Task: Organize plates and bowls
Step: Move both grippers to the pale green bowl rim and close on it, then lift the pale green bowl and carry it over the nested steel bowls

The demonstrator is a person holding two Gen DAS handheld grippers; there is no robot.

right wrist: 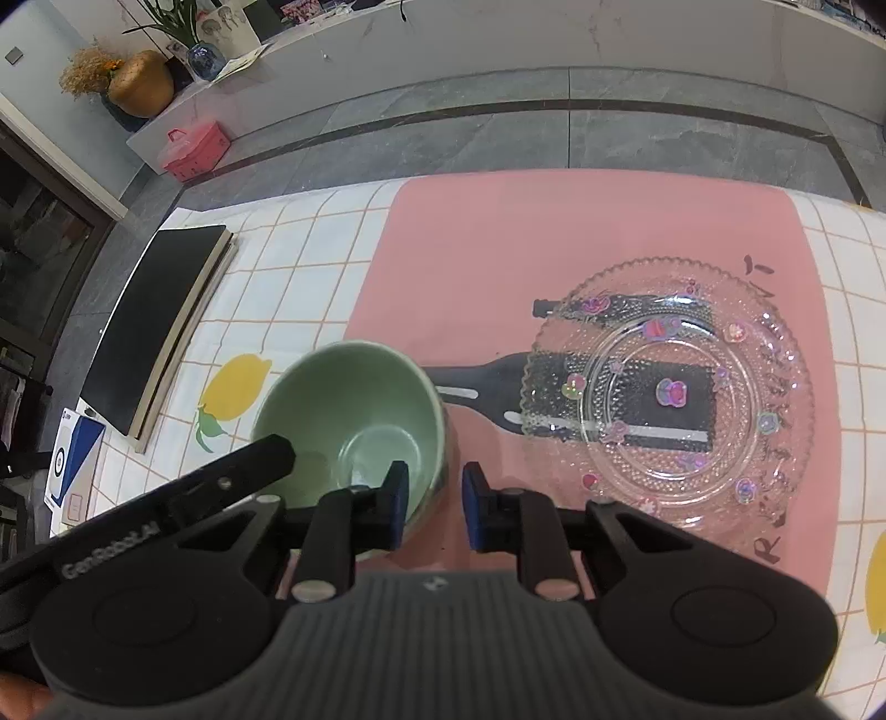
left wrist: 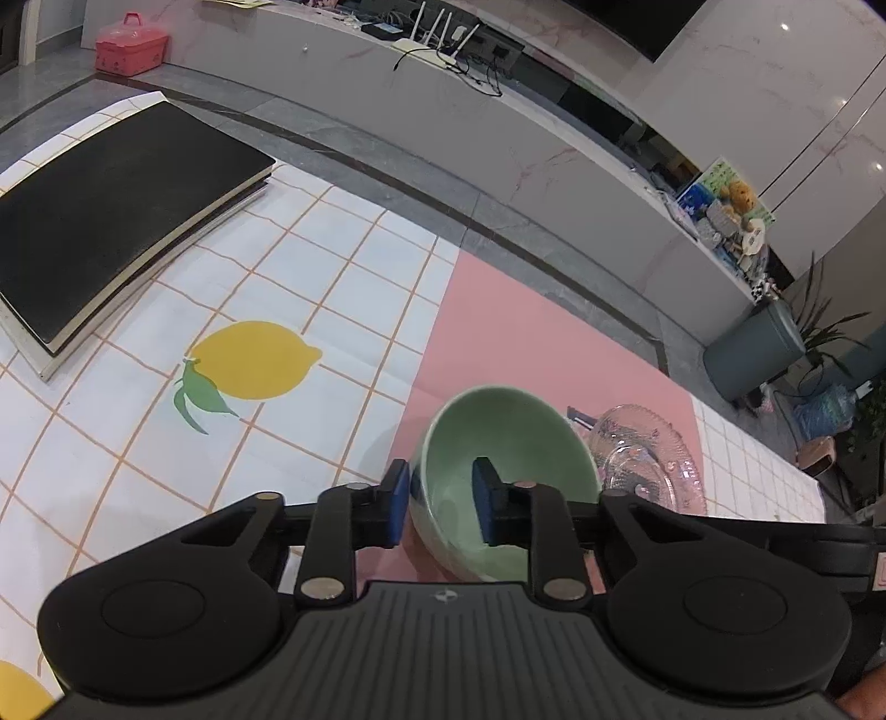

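Observation:
A pale green bowl (left wrist: 498, 443) (right wrist: 354, 415) stands on the pink mat (left wrist: 526, 332) (right wrist: 554, 232). My left gripper (left wrist: 441, 487) straddles its left wall, one blue pad outside and one inside, with inner wall showing between pad and rim. My right gripper (right wrist: 434, 487) straddles the opposite wall in the same way, and a sliver of mat shows between the outer pad and the bowl. A black finger (right wrist: 260, 459) of the left gripper shows at the bowl's far rim. An empty clear glass plate (left wrist: 648, 459) (right wrist: 670, 393) with small pink stickers sits to the right.
A black spatula shape (right wrist: 476, 382) runs under the glass plate. A black board (left wrist: 111, 221) (right wrist: 160, 321) lies on the lemon-print tablecloth at the left. The table's far edge drops to a grey floor with a pink box (left wrist: 130, 44) (right wrist: 194, 149).

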